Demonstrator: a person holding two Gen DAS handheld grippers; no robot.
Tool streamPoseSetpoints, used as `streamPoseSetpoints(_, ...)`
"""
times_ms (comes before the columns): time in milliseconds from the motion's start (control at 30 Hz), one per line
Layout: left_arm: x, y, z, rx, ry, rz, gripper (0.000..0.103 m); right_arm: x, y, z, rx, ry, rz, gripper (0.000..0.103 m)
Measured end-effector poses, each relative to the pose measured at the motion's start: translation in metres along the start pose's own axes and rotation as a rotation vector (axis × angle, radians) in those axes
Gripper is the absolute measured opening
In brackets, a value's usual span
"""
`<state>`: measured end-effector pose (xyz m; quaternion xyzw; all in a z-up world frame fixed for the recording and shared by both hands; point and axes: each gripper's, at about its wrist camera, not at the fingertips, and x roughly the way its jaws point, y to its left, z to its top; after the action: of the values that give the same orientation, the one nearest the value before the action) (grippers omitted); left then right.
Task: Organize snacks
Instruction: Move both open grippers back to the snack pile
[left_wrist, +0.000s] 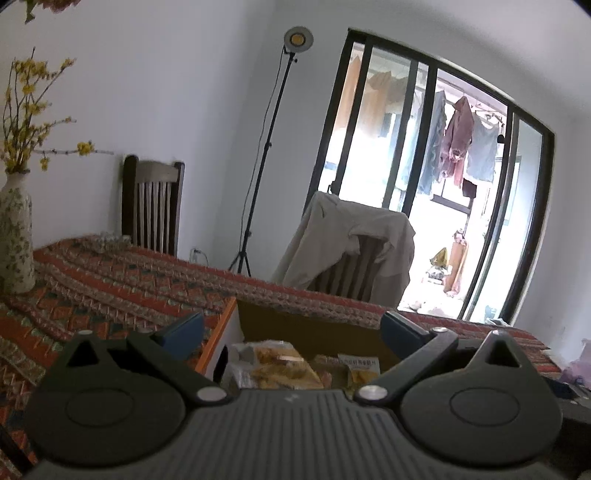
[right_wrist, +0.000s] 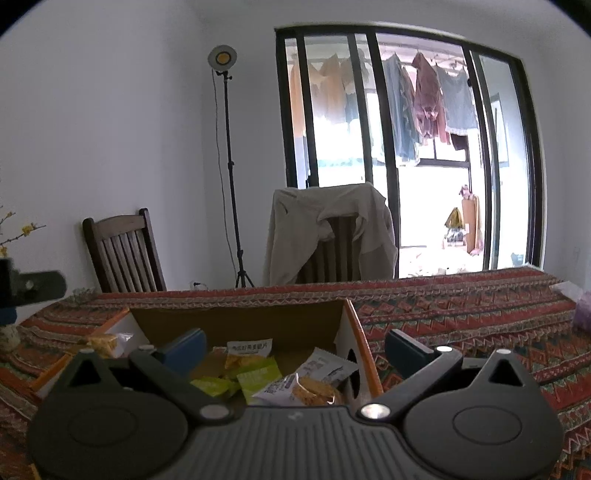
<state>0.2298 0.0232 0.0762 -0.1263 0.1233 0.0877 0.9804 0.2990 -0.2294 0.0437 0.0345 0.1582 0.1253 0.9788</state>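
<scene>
I see my left gripper (left_wrist: 291, 332) and my right gripper (right_wrist: 295, 349) both with jaws wide and holding nothing. The open brown cardboard box with orange edges (right_wrist: 236, 319) sits low in the middle on the counter with the red patterned cloth (right_wrist: 461, 306). Inside lie green snack packets (right_wrist: 255, 374) and a white chip bag (right_wrist: 295, 387). A flowered white vase (left_wrist: 14, 229) stands at the left. Two dark wooden chairs (right_wrist: 123, 251) wait behind.

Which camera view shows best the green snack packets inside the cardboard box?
The right wrist view: the green snack packets lie in plain sight in the cardboard box, between the right gripper's open fingers. The left wrist view shows only yellowish packets there, no green ones.
</scene>
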Motion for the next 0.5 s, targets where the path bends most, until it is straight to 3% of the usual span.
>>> streamPoseSetpoints(233, -0.019, 0.015, -0.004, 0.063, 0.061, 0.005, 0.103, -0.023, -0.005, 0.005, -0.001, 0.028, 0.011, 0.103)
streamPoseSetpoints(500, -0.040, 0.046, -0.038, 0.108, 0.182, 0.009, 0.103, -0.053, -0.009, -0.022, -0.053, 0.126, 0.023, 0.103)
